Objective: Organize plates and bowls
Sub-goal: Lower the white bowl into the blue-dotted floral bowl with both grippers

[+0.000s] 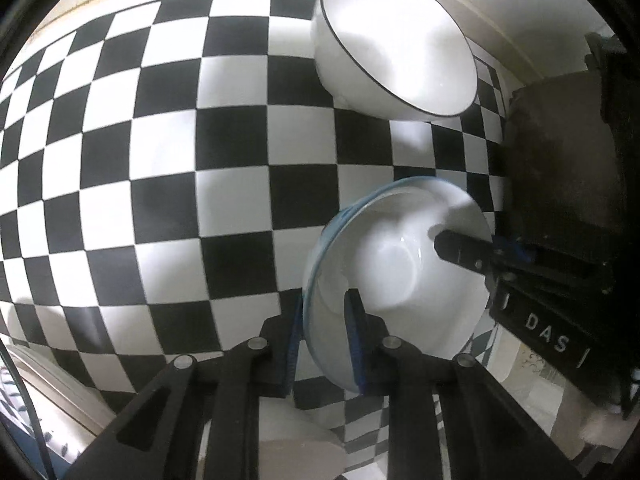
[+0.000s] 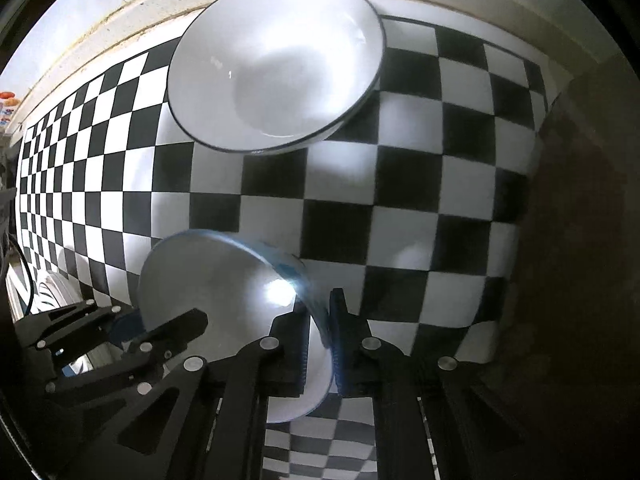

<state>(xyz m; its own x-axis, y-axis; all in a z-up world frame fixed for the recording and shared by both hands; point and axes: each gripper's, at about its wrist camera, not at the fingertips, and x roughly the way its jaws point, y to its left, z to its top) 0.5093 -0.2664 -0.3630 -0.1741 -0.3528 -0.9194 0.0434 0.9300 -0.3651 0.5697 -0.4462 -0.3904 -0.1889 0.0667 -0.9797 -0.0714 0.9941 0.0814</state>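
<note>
A white bowl with a blue rim (image 1: 400,264) is held above the checkered cloth by both grippers. My left gripper (image 1: 326,320) is shut on its rim on one side. My right gripper (image 2: 320,332) is shut on the opposite side of the same bowl (image 2: 216,280); its finger also shows in the left wrist view (image 1: 460,252), reaching into the bowl. A larger white bowl with a black rim (image 1: 396,48) stands on the cloth further back, empty; it also shows in the right wrist view (image 2: 276,64).
The black-and-white checkered cloth (image 1: 168,160) covers the table up to a pale wall edge (image 2: 120,20) at the back. A dark brown surface (image 2: 580,240) lies to the right of the cloth.
</note>
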